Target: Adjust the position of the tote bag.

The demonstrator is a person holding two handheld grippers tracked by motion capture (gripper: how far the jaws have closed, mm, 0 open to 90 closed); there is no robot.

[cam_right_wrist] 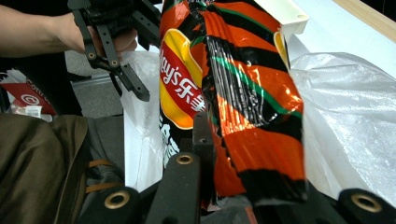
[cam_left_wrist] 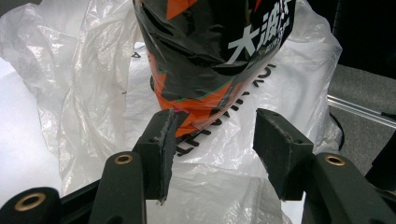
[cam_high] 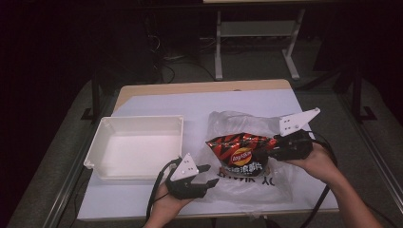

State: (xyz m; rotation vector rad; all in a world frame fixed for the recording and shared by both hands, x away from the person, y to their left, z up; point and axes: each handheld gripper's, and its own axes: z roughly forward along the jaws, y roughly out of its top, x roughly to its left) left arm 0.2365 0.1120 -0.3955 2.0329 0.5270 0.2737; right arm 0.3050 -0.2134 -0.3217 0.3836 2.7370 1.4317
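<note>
A: What sits at the left of the surface (cam_high: 142, 202)?

B: An empty white rectangular plastic tub (cam_high: 138, 145) on the pale sheet covering the surface. It may be where things are meant to go, though that is a guess.

A: And next to it?

B: Near the front edge, just right of the tub's front corner, a hand holds the left claw (cam_high: 209, 175). Its jaws stand apart with nothing pressed between them. In the left gripper view the left claw (cam_left_wrist: 212, 140) faces the lower end of the bag, one pad just at the foil edge, likely waiting to steady or take it.

A: Which bag?

B: A crinkly red, orange and black foil crisp bag with a yellow logo (cam_high: 240, 153). It is lifted above a clear thin plastic carrier bag with dark print (cam_high: 237, 123) that lies spread and crumpled beneath it.

A: Who holds it up?

B: The right claw (cam_high: 274, 148), at the far right, is clamped on the crisp bag's sealed end. In the right gripper view the foil is squeezed between its jaws, probably so the packet comes clear of the carrier.
</note>
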